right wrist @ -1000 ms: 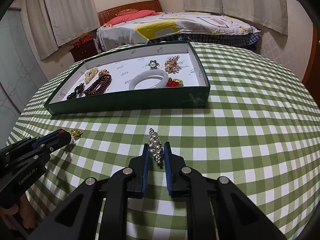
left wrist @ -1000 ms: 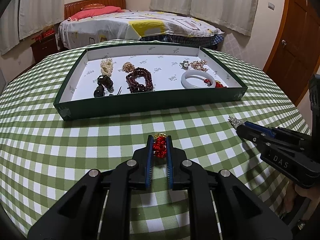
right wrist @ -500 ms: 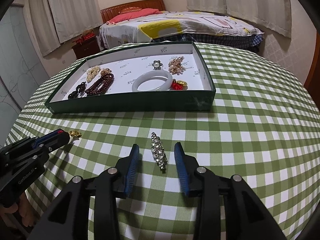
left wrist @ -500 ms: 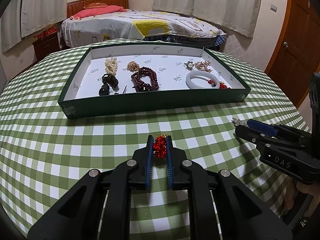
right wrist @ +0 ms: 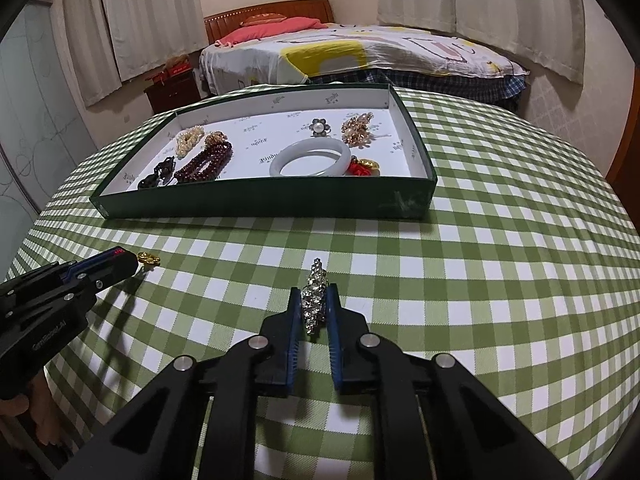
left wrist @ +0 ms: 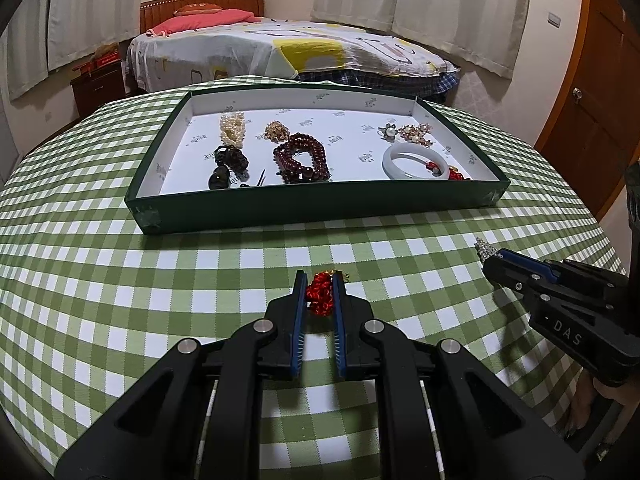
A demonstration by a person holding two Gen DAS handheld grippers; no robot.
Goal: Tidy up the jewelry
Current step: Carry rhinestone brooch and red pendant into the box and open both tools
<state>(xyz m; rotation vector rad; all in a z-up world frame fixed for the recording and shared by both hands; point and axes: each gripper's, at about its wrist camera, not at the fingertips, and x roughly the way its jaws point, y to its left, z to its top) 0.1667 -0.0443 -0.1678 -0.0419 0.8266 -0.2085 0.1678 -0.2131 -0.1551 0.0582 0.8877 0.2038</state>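
My left gripper (left wrist: 319,280) is shut on a red knotted charm (left wrist: 320,300) with a gold bit at its tip, just above the green checked tablecloth. In the right wrist view that left gripper (right wrist: 127,262) shows the gold piece (right wrist: 149,258) sticking out. My right gripper (right wrist: 313,291) is shut on a long rhinestone brooch (right wrist: 316,276); from the left it appears as the right gripper (left wrist: 491,258) with the brooch (left wrist: 483,249) at its tip. Behind both stands a dark green tray (left wrist: 320,204) holding several pieces.
In the tray lie a white bangle (left wrist: 414,162), a dark red bead bracelet (left wrist: 302,158), a pearl piece (left wrist: 231,128) and a black item (left wrist: 228,162). A bed (left wrist: 288,52) stands beyond the round table; a wooden door (left wrist: 600,100) is at the right.
The right gripper opened around the rhinestone brooch on the cloth, then shut on it again. The left gripper kept hold of the red charm and barely moved.
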